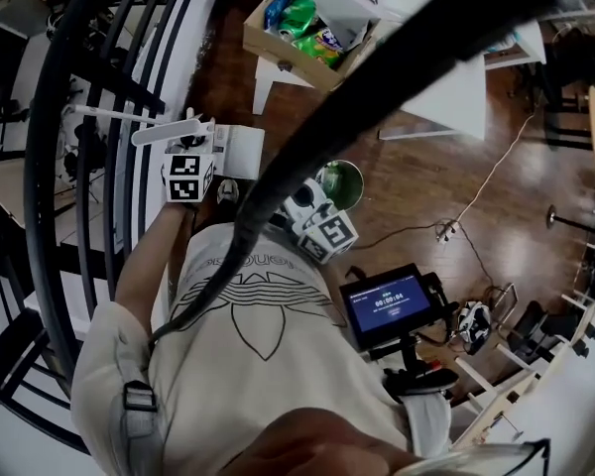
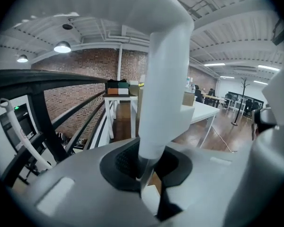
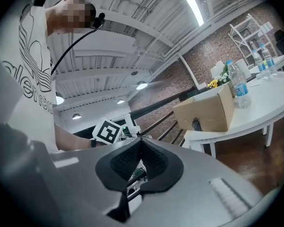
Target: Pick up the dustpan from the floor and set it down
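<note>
The dustpan is white, and its thick handle [image 2: 165,79] rises straight out of my left gripper [image 2: 146,169], whose jaws are shut on its lower end. From the head view the same handle [image 1: 169,132] sticks out to the left of the left gripper [image 1: 200,139], held in the air beside the black railing. My right gripper [image 1: 299,204] hovers close to the right of it, in front of the person's chest. Its jaws [image 3: 139,148] are shut with nothing between them, and it faces the left gripper's marker cube [image 3: 108,131].
A black stair railing [image 1: 89,117] runs along the left. A white table [image 1: 456,97] carries an open cardboard box [image 1: 312,28] of snack bags. A green bin [image 1: 342,181] stands on the wooden floor below the grippers. A cable [image 1: 486,181] trails across the floor at right.
</note>
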{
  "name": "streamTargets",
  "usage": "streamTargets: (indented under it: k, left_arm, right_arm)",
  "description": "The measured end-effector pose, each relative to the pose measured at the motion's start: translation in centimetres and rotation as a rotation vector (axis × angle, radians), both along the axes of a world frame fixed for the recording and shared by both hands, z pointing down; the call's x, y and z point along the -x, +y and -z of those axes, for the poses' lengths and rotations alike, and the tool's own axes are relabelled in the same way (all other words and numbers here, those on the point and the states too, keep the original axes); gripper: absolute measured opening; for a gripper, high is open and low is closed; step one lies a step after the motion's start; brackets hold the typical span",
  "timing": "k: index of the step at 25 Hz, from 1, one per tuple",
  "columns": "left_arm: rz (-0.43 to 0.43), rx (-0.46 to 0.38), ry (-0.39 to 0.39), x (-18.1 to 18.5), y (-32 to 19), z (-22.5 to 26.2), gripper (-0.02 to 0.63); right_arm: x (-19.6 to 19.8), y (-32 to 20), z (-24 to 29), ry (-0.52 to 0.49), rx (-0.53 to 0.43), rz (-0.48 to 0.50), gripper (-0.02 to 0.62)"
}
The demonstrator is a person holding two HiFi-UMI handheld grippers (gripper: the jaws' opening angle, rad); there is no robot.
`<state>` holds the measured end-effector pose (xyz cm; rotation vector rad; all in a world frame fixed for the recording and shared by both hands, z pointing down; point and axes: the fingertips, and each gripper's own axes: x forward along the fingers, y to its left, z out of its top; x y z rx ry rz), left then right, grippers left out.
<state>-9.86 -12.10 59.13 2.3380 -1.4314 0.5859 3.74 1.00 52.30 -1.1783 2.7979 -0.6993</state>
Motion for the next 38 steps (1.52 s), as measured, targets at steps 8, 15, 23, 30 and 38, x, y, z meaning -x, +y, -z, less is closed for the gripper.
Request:
streamTargets:
  k: [8,15,23,30,38]
  left_arm:
    - [-0.008,0.067,-0.042,0.1,-0.9,-8.6,0.062]
    - [-0.029,0.119,-0.105,0.5,-1.0,-14.4,0.06]
    - [-0.098,0.173,-0.206,0.4,0.0,-15.0,0.293]
    - [-0.017,0.059,-0.207,2.8,6.7,-8.3,0.285]
    - [-0.229,-0.044,0.079,-2.4,10.5,0.8,0.02]
  right_arm:
    - [-1.3,0.9,-2.7,0.073,0.092,-0.006,0.002]
    - [-2.0,2.2,-3.3,0.079,0.118,-0.027,0.002]
    - [-2.1,1.8,-3.2,0.062,0.074,-0.043,0.002]
    - [-2.3,1.7,0.9,0.048,-0.038,-0.058,0.002]
    - [-3.3,0.6,1.8,0.048,-0.08,-0.075,0.002]
